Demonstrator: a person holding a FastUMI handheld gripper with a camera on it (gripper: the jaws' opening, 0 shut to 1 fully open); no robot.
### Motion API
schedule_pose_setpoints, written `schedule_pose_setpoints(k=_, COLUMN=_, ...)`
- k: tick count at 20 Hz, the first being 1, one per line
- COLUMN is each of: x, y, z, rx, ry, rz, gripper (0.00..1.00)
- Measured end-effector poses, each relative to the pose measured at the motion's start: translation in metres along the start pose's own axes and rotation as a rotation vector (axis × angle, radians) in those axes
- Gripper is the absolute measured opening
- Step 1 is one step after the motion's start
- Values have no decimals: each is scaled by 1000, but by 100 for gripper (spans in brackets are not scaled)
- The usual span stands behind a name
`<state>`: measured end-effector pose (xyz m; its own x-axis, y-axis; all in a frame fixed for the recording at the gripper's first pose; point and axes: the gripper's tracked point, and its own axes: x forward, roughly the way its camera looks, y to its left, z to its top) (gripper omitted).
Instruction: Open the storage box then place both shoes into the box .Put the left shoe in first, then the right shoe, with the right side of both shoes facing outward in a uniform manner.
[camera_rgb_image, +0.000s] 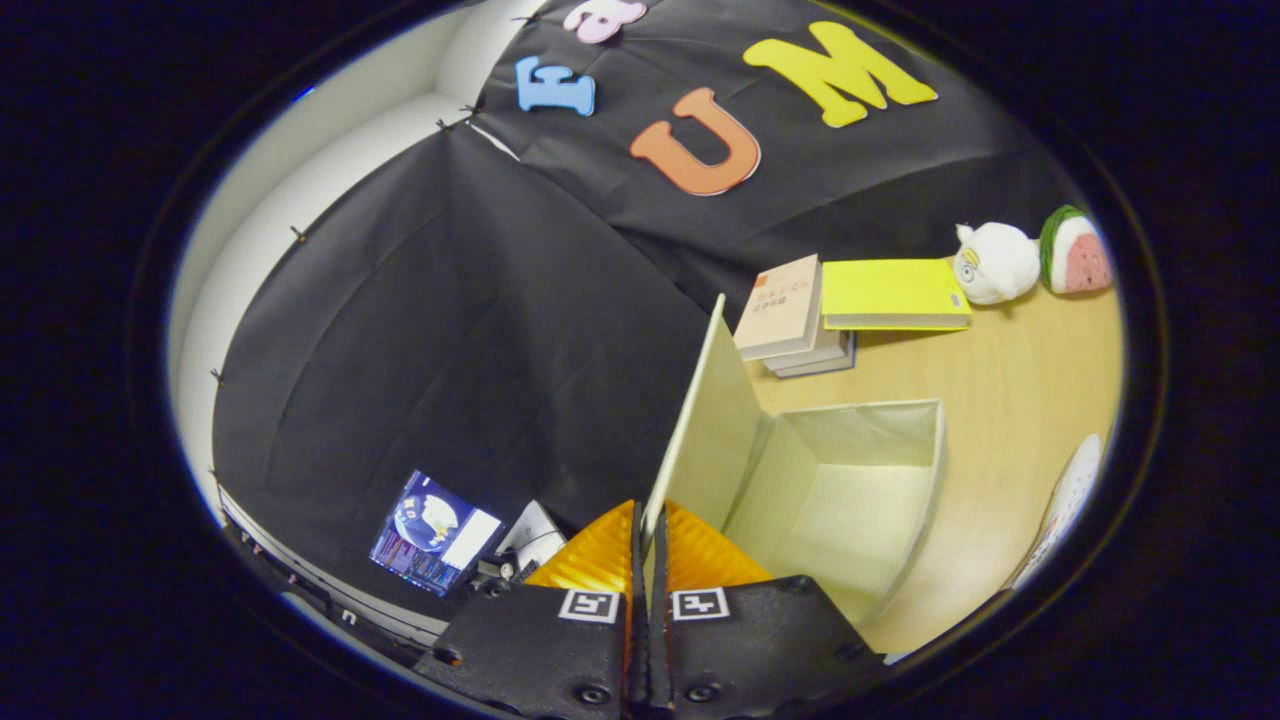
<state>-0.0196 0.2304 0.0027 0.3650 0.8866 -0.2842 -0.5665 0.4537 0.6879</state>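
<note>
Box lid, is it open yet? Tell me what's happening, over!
Gripper shut on the lid, holding it raised. Box open, nothing visible inside. One shoe beside the box, nothing blocking.

My gripper (645, 535) pinches the lid (700, 400) edge, box (850, 480) just right of it on the table (1010, 400) — books (800, 320) behind, plush toys (1030, 260) further right.

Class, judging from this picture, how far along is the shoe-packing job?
Done: the box is open, its inside bare. In hand: the claw is shut on the lid, both fingers pinching its edge and holding it upright. Left: the lid must be let go, then the left shoe goes in, then the right; a pale, shoe-like thing lies beyond the box.
</note>
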Motion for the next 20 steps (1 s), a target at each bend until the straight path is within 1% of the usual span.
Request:
schedule_pose_setpoints(k=3, x=50, y=35, z=-10, rx=-71, ry=25, rz=-14, gripper=6)
schedule_pose_setpoints(k=5, x=74, y=46, z=-13, rx=-117, ry=35, rz=-41, gripper=9)
schedule_pose_setpoints(k=10, x=121, y=56, z=-21, rx=-184, ry=54, rz=-111, gripper=17)
schedule_pose_setpoints(k=11, x=126, y=54, z=-21, rx=-206, ry=52, rz=-135, gripper=20)
schedule_pose_setpoints(k=12, x=130, y=48, z=-19, rx=-236, ry=42, rz=-173, gripper=25)
schedule_pose_setpoints(k=13, x=130, y=45, z=-15, rx=-263, ry=32, rz=-198, gripper=39)
schedule_pose_setpoints(k=16, x=129, y=41, z=-11, rx=-294, ry=2, rz=-243, gripper=61)
schedule_pose_setpoints(k=20, x=109, y=27, z=-2, rx=-299, ry=-62, rz=-323, gripper=90)
